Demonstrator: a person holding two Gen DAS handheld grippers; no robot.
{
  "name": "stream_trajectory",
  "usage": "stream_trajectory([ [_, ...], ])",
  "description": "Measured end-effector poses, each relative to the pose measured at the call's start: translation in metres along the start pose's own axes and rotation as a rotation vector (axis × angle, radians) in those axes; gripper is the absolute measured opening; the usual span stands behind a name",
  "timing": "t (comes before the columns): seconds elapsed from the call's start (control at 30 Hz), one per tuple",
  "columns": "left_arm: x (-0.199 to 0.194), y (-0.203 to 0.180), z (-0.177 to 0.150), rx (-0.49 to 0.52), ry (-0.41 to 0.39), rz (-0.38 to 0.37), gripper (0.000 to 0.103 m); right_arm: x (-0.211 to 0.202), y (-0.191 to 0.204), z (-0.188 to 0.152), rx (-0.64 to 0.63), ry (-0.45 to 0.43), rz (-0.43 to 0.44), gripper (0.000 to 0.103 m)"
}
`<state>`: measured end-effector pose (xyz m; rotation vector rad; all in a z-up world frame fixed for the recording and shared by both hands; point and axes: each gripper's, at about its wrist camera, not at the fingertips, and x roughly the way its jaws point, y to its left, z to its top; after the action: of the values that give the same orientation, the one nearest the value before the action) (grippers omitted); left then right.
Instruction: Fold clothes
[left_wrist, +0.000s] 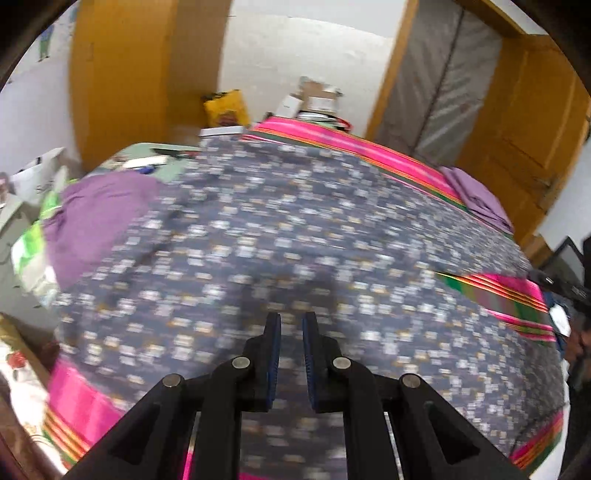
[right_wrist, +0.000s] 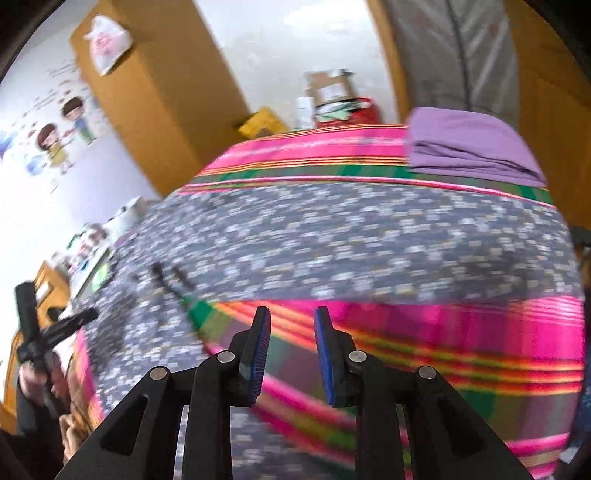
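A blue-grey garment (left_wrist: 277, 221) with small white and orange patches lies spread flat across a bed covered by a pink, green and orange striped blanket (left_wrist: 332, 136). My left gripper (left_wrist: 291, 317) hovers over the garment's near part. Its blue pads stand a narrow gap apart with nothing between them. In the right wrist view the garment (right_wrist: 351, 236) stretches across the middle. My right gripper (right_wrist: 291, 312) is open and empty above a bare stretch of the striped blanket (right_wrist: 443, 332). A hand (right_wrist: 31, 373) at the far left holds the other black tool.
Folded purple cloth (right_wrist: 469, 144) is stacked at the bed's far right corner. A loose purple cloth (left_wrist: 99, 221) and green-white clothes (left_wrist: 29, 251) lie at the left. Boxes (left_wrist: 314, 96) and a yellow bag (left_wrist: 225, 107) stand behind the bed. A wooden door (left_wrist: 524, 110) is on the right.
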<state>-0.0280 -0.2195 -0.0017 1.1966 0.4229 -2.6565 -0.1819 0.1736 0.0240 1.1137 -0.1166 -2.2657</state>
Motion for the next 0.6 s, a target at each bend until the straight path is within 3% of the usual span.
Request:
stream_trajectory([
  [0.27,-0.003,0.037,0.038,0.030,-0.032,0.025,0.011,0.035,0.078,-0.007,-0.137,0.065,0.069,0.026],
  [0.6,0.024,0.064,0.114,0.112,-0.068,0.020,0.011,0.055,0.111,0.059,-0.270,-0.058,0.023,0.028],
])
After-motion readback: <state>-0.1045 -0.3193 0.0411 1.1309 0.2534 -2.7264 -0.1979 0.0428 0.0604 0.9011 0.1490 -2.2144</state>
